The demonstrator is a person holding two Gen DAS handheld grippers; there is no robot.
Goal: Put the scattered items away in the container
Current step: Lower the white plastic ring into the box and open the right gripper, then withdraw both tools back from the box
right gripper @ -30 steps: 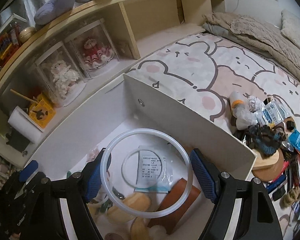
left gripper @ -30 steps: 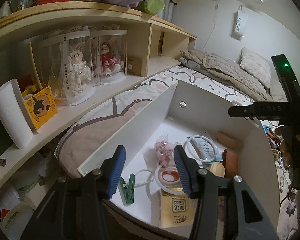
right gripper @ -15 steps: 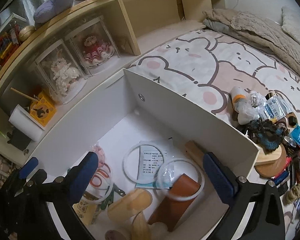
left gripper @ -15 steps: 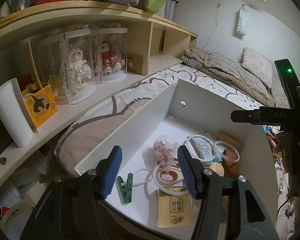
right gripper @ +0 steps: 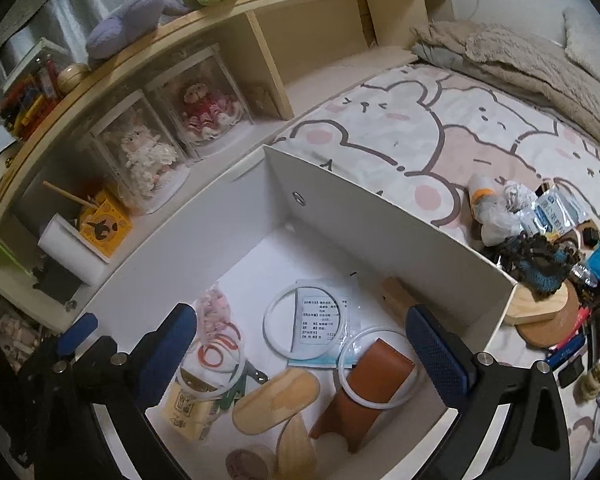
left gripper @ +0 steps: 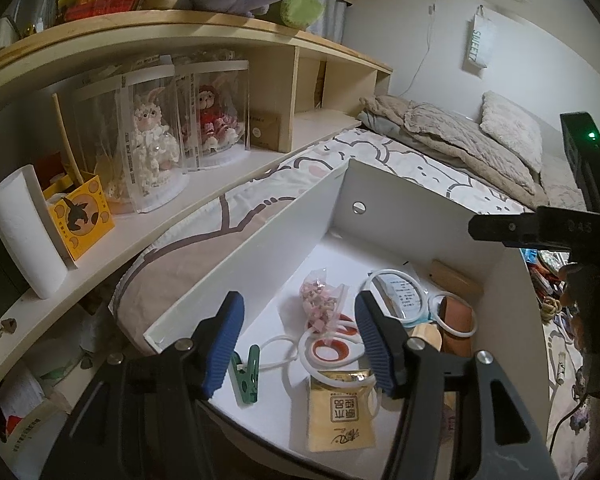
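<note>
A white open box [right gripper: 380,220] sits on the bed and holds several items. A clear white ring [right gripper: 380,368] lies on a brown leather case [right gripper: 364,392] inside it, also in the left wrist view [left gripper: 454,316]. My right gripper [right gripper: 300,356] is open and empty above the box. My left gripper [left gripper: 300,344] is open and empty over the box's near left corner [left gripper: 156,334]. A pile of scattered items [right gripper: 548,248] lies on the bedsheet right of the box.
In the box lie another ring with a mask packet [right gripper: 320,316], a yellow sachet [left gripper: 340,412], a green clip [left gripper: 246,372], a pink bag [left gripper: 320,300] and wooden pieces [right gripper: 276,400]. A shelf with doll cases [left gripper: 156,136] and a paper roll [left gripper: 24,232] runs along the left.
My right gripper opened and let go of the clear ring, which dropped into the box onto the brown case. The right gripper rose a little. The left gripper barely moved.
</note>
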